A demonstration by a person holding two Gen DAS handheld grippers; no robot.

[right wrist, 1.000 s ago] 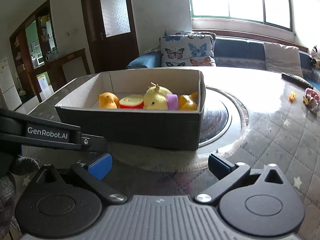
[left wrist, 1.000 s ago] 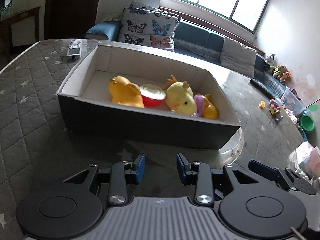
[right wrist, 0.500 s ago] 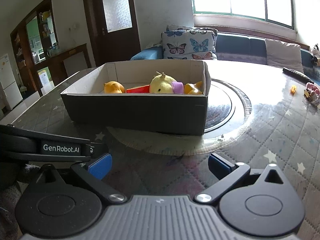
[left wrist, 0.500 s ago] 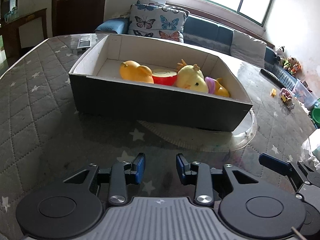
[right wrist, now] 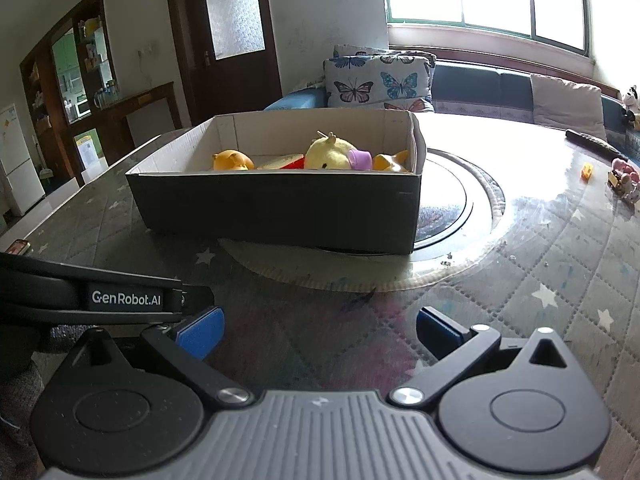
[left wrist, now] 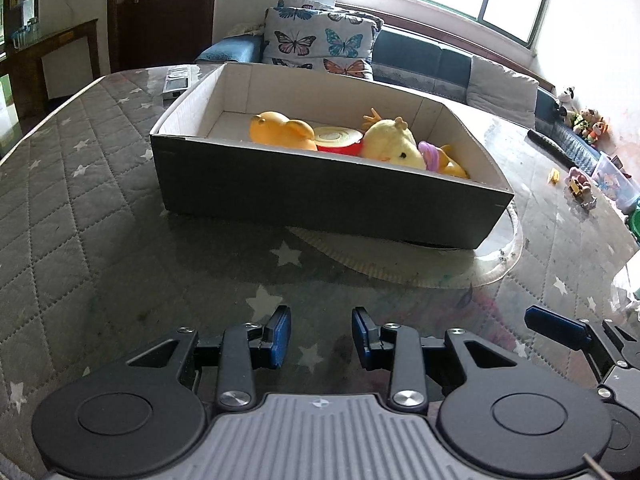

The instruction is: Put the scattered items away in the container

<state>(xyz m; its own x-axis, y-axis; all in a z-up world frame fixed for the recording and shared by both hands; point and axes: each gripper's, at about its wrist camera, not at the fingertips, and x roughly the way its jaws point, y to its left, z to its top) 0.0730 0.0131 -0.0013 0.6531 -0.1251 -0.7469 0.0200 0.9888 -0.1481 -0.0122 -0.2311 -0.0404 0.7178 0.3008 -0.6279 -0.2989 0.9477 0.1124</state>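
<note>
A cardboard box (left wrist: 328,196) is seen at mid-frame on the quilted desk (left wrist: 80,216), its right end resting on a glass turntable (right wrist: 472,216). Inside it, along the near wall, an orange plush toy (left wrist: 280,130), a red bowl (left wrist: 340,140), a yellow plush chick (left wrist: 394,144), a purple ring (left wrist: 432,154) and a smaller orange toy (left wrist: 454,168) are gathered. The left tool (left wrist: 321,336), at the bottom centre of its own view, is released and only partly parted, with nothing between its blue pads; the right tool (right wrist: 318,328), at the bottom of its view, is spread wide and likewise holds nothing. No loose item is seen near either tool, so the collecting is judged to be nearly or wholly finished. Small toys (left wrist: 578,188) and a yellow piece (left wrist: 554,176) lie at the right edge, well apart from the box; whether they belong to the task cannot be told. If they do, the right tool would be best carried over them with its jaws kept wide and lowered straight onto one item at a time. Compared with the frame a second earlier, the box is viewed from lower and farther back, more bare desk is shown in front of it, and the left tool's gap has been narrowed slightly; the right tool's spread is unchanged.
</note>
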